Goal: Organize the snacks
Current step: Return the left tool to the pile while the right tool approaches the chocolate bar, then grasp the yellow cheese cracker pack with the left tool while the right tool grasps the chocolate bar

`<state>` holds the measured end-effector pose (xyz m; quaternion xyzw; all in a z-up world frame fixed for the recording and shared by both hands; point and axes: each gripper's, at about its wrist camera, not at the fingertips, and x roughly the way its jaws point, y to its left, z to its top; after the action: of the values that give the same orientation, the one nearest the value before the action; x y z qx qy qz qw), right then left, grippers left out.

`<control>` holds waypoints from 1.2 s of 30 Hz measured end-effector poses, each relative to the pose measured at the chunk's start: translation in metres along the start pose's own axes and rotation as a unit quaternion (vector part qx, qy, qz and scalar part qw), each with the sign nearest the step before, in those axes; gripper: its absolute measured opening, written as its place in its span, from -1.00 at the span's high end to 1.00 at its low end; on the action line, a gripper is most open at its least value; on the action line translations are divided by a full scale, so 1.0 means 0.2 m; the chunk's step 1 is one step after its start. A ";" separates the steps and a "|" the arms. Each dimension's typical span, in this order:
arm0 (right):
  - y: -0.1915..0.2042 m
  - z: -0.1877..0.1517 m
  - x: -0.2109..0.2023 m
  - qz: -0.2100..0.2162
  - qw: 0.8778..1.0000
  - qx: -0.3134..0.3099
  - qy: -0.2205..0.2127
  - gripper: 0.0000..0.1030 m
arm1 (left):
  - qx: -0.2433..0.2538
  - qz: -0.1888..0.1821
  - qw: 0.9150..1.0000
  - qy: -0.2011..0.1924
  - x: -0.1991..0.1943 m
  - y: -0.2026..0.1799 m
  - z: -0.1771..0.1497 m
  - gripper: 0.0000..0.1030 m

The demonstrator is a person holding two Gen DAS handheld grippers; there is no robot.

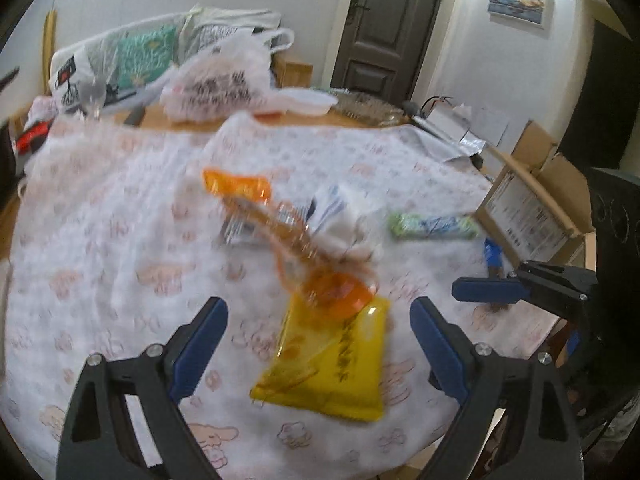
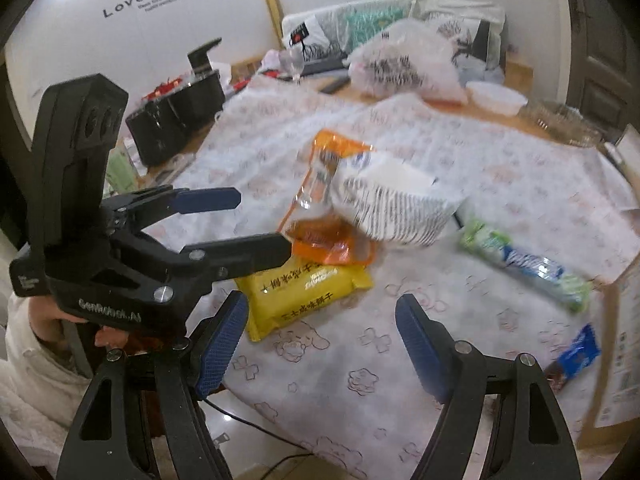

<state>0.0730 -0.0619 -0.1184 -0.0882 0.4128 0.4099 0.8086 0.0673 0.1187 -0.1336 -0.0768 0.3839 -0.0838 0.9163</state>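
Your snacks sit in a loose cluster near the middle of the bench (image 2: pixel 360 400), on its white cartoon-print cloth (image 1: pixel 120 220): the yellow packet (image 1: pixel 328 364) lies flat nearest you, with the orange see-through packet (image 1: pixel 288 240) overlapping its far edge and the white striped packet (image 2: pixel 400 208) leaning against that orange one (motion blur hides the printed details). Off to your right, well apart from the pile, the green and blue tube-shaped snack (image 2: pixel 524 264) lies on the cloth, and the small blue packet (image 2: pixel 578 350) rests beside the cardboard box (image 1: pixel 532 208) at the bench edge. Your left claw (image 1: pixel 318 344) hangs above the yellow packet with its jaws spread wide, gripping nothing; in the right wrist view its upper finger tip reaches just over the corner where the orange and yellow packets meet. Your right claw (image 2: pixel 322 344) is also spread wide and empty, over bare cloth just in front of the yellow packet. Beyond the cloth stand a white plastic bag (image 1: pixel 224 80), a white bowl (image 2: pixel 496 98) and a black box (image 2: pixel 176 116)
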 end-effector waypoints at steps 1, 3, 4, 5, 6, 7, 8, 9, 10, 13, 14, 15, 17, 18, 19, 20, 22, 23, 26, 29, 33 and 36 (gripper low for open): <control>0.01 -0.01 0.04 -0.004 1.000 -0.005 0.007 -0.42 | -0.004 -0.006 1.000 0.006 0.03 0.02 -0.02 -0.76; 0.00 -0.03 0.07 -0.013 1.000 -0.006 0.015 -0.42 | -0.003 -0.017 1.000 0.015 0.05 0.01 -0.05 -0.70; -0.01 -0.04 0.09 -0.022 1.000 -0.005 0.020 -0.42 | -0.002 -0.023 1.000 0.020 0.06 0.01 -0.06 -0.68; -0.02 -0.06 0.09 -0.036 0.999 -0.001 0.021 -0.42 | 0.001 -0.027 0.999 0.023 0.07 0.01 -0.07 -0.62; -0.04 -0.07 0.09 -0.054 0.998 0.004 0.017 -0.42 | 0.004 -0.029 0.999 0.026 0.08 0.00 -0.08 -0.53; -0.06 -0.09 0.06 -0.073 0.997 0.010 0.009 -0.42 | 0.008 -0.032 0.999 0.030 0.09 -0.01 -0.09 -0.44; -0.08 -0.11 0.04 -0.087 0.996 0.018 0.001 -0.42 | 0.012 -0.034 0.999 0.033 0.09 -0.02 -0.10 -0.41; -0.10 -0.13 0.02 -0.099 0.995 0.026 -0.005 -0.42 | 0.015 -0.035 0.999 0.036 0.10 -0.03 -0.10 -0.39; -0.12 -0.15 -0.01 -0.122 0.992 0.038 -0.012 -0.42 | 0.024 -0.026 0.999 0.036 0.11 -0.05 -0.11 -0.40; -0.18 -0.21 -0.07 -0.192 0.978 0.074 -0.033 -0.42 | 0.037 -0.013 0.998 0.040 0.13 -0.07 -0.12 -0.39; -0.20 -0.24 -0.09 -0.218 0.972 0.084 -0.040 -0.42 | 0.042 -0.008 0.998 0.038 0.13 -0.08 -0.13 -0.39; -0.22 -0.26 -0.10 -0.237 0.966 0.095 -0.045 -0.42 | 0.050 0.000 0.998 0.037 0.14 -0.09 -0.13 -0.39; -0.26 -0.30 -0.13 -0.257 0.957 0.121 -0.054 -0.42 | 0.065 0.015 0.997 0.036 0.15 -0.11 -0.14 -0.39; -0.28 -0.31 -0.14 -0.262 0.954 0.133 -0.057 -0.42 | 0.070 0.021 0.997 0.035 0.15 -0.12 -0.14 -0.39; -0.30 -0.32 -0.14 -0.266 0.952 0.139 -0.059 -0.41 | 0.073 0.026 0.996 0.034 0.16 -0.12 -0.14 -0.39; -0.31 -0.32 -0.15 -0.277 0.949 0.141 -0.062 -0.41 | 0.077 0.032 0.996 0.033 0.16 -0.13 -0.15 -0.36; -0.32 -0.33 -0.15 -0.299 0.941 0.140 -0.070 -0.38 | 0.078 0.033 0.996 0.031 0.16 -0.13 -0.15 -0.34; -0.33 -0.33 -0.15 -0.304 0.939 0.143 -0.074 -0.34 | 0.078 0.032 0.996 0.030 0.16 -0.13 -0.15 -0.31; -0.37 -0.32 -0.13 -0.312 0.935 0.152 -0.074 0.01 | 0.079 0.032 0.996 0.028 0.15 -0.13 -0.15 -0.28; -0.38 -0.32 -0.12 -0.315 0.933 0.154 -0.078 0.49 | 0.075 0.015 0.997 0.027 0.14 -0.13 -0.15 -0.28; -0.35 -0.32 -0.12 -0.273 0.950 0.132 -0.079 0.68 | 0.078 0.005 0.997 0.028 0.14 -0.16 -0.15 -0.28; -0.31 -0.30 -0.10 -0.222 0.967 0.102 -0.068 0.69 | 0.074 -0.003 0.997 0.028 0.14 -0.15 -0.15 -0.28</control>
<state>0.0769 -0.1422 -0.1542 -0.0665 0.3662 0.1809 0.9104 0.0616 0.0805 -0.1676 -0.0076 0.4018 -0.1170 0.9082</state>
